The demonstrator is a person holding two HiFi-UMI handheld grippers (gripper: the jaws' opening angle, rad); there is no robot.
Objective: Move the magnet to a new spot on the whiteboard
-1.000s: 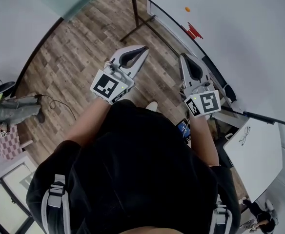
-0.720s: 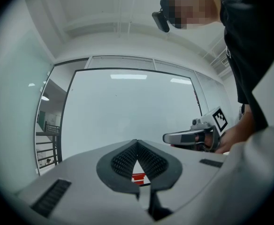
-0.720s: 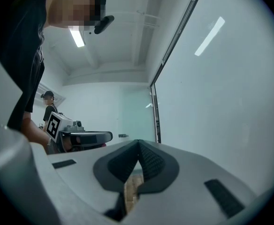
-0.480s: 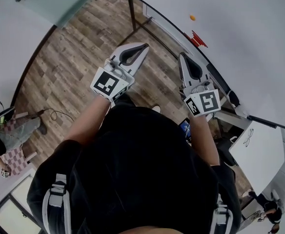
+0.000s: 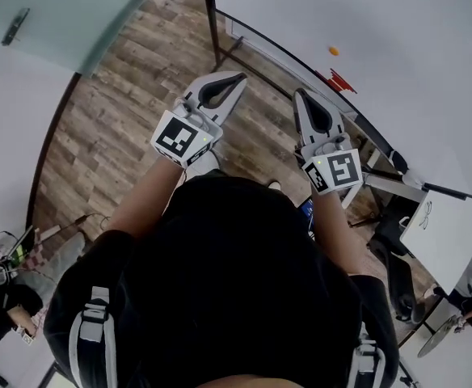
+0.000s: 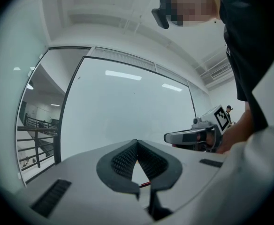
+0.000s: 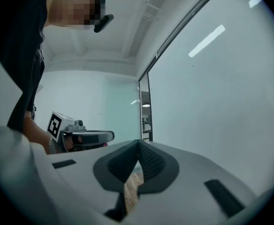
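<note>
head view: the magnet (image 5: 334, 51) sits at one o'clock on the whiteboard (image 5: 414, 63), untouched; left gripper (image 5: 238, 78) and right gripper (image 5: 299, 94), jaws together and empty, hang well apart from it.

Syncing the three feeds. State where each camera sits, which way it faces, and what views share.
Head view: on the person's head, facing steeply down at wood floor and whiteboard; shows torso, both forearms, left tongs, right tongs.
Left gripper view: on the left tongs, facing along their shut jaws at the whiteboard; person's torso upper right.
Right gripper view: on the right tongs, along their shut jaws, whiteboard on its right; person's torso upper left.
Shared: both gripper views show the whiteboard and each other's tongs.
</note>
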